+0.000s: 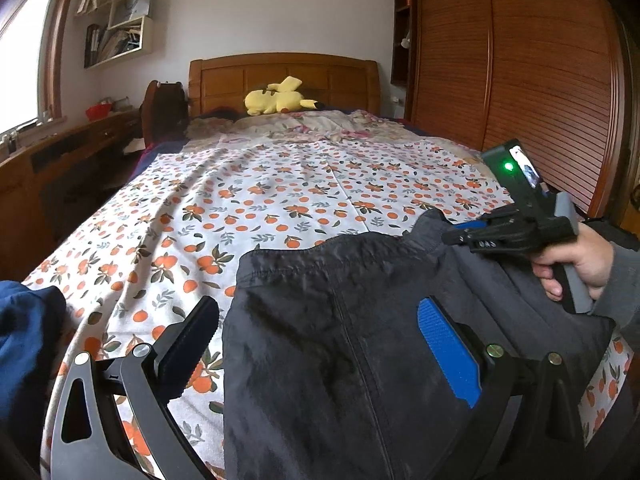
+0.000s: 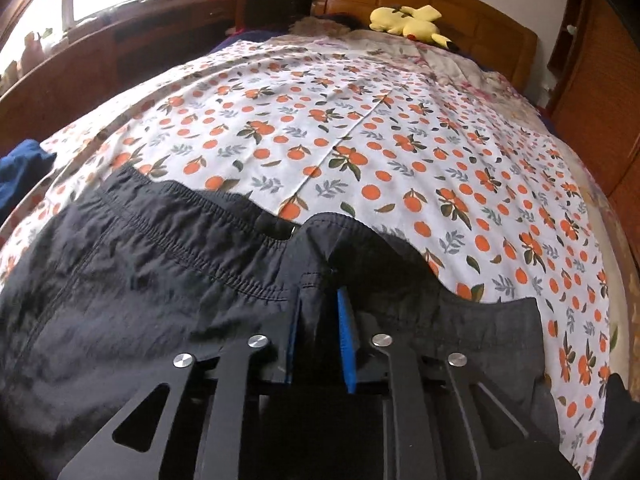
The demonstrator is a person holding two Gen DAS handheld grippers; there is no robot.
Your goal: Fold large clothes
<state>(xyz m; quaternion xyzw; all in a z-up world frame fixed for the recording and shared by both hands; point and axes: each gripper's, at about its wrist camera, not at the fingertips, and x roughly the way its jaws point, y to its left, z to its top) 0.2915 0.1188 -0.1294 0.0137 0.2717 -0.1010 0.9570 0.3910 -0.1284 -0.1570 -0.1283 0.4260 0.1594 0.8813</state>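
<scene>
A dark grey pair of trousers (image 1: 340,344) lies on the near end of the bed, waistband toward the headboard. My left gripper (image 1: 320,344) is open, its fingers spread wide above the garment's left part, holding nothing. My right gripper (image 2: 318,300) is shut on the waistband of the dark trousers (image 2: 140,280) at its right end; in the left wrist view the right gripper (image 1: 456,234) pinches the raised waistband corner, held by a hand (image 1: 576,264).
The bed is covered by a white sheet with an orange-fruit print (image 1: 260,200). A blue garment (image 1: 24,336) lies at the bed's left edge. A yellow plush toy (image 1: 276,98) sits by the headboard. A desk (image 1: 60,160) stands left, a wooden wardrobe (image 1: 520,60) right.
</scene>
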